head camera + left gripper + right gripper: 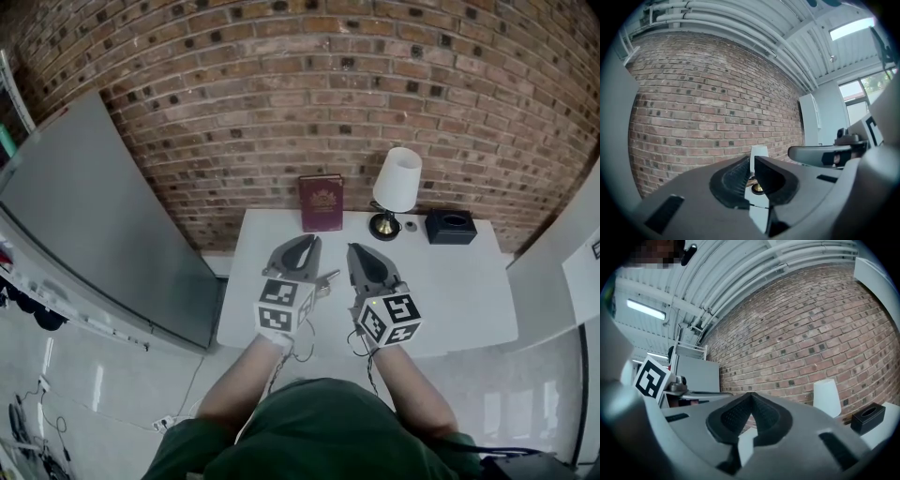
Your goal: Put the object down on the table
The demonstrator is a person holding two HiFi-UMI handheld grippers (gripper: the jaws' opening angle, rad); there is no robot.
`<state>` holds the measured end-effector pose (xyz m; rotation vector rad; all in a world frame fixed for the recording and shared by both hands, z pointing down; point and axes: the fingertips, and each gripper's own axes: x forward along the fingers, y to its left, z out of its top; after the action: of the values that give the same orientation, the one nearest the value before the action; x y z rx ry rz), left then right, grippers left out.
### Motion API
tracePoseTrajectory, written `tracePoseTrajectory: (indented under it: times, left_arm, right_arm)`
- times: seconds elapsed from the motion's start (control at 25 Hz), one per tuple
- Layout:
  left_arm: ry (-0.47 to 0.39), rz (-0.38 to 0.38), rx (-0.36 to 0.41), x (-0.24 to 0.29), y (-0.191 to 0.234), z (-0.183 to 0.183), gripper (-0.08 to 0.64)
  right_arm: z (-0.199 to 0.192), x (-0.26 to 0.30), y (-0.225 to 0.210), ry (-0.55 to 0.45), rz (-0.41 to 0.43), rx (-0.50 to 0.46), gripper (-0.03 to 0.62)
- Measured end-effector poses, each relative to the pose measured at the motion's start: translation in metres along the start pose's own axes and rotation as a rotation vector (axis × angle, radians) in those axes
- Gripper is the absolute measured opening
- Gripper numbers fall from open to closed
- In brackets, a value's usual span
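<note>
I hold both grippers side by side over the white table (469, 300), pointing at the brick wall. My left gripper (313, 240) has its jaws a narrow slit apart with nothing between them; in the left gripper view (752, 159) the lamp shows through the slit. The right gripper (351, 247) is shut and empty, and its ribbed pads (740, 416) meet at the tip in the right gripper view (750, 394). A small silvery thing (325, 278) shows beside the left gripper; I cannot tell what it is or whether it lies on the table.
At the table's back edge a dark red book (322, 202) stands against the brick wall. Right of it are a lamp with a white shade (397, 180), a small round item (411, 226) and a black box (450, 226). A grey cabinet (94, 216) stands to the left.
</note>
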<state>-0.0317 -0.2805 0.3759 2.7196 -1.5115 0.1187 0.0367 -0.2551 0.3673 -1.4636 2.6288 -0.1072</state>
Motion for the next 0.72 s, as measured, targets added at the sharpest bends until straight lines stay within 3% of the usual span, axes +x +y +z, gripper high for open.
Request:
tracePoseTrajectory:
  times: [0.72]
  left_arm:
    - [0.020,0.010,-0.032,0.003,0.009,-0.016,0.029]
  right_arm:
    - [-0.015,0.005,0.001,0.040,0.020,0.005,0.002]
